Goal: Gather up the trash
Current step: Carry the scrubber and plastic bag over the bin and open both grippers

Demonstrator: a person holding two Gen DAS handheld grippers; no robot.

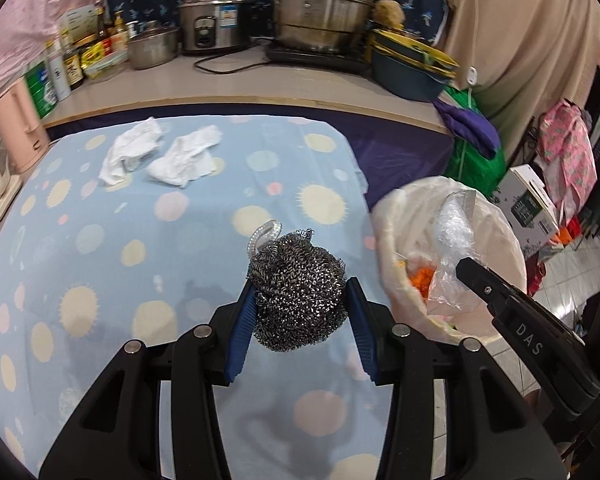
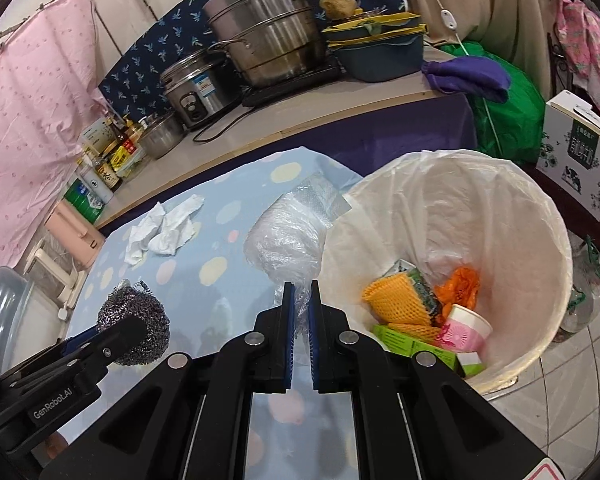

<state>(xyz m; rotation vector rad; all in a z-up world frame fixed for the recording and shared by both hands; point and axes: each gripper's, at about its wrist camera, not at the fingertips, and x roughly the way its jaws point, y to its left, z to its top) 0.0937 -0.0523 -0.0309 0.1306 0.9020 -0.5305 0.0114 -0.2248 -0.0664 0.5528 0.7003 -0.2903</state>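
My left gripper (image 1: 300, 292) is shut on a steel wool scrubber (image 1: 300, 292) and holds it above the blue dotted tablecloth (image 1: 140, 240); it also shows in the right wrist view (image 2: 136, 320). My right gripper (image 2: 300, 288) is shut on a clear crumpled plastic bag (image 2: 288, 240), held at the table's edge beside the bin's rim. In the left wrist view the bag (image 1: 452, 248) hangs over the bin (image 1: 404, 216). The lined trash bin (image 2: 540, 280) holds yellow foam netting, a paper cup and cartons. Two crumpled white tissues (image 1: 160, 156) lie at the table's far side, also in the right wrist view (image 2: 160, 232).
A counter (image 1: 260, 80) behind the table carries a rice cooker (image 1: 212, 16), steel pots (image 1: 320, 4), bottles and a blue basin. A green bag (image 2: 508, 108) and a cardboard box (image 2: 580, 152) stand beyond the bin. A pink cabinet (image 1: 16, 128) is at the left.
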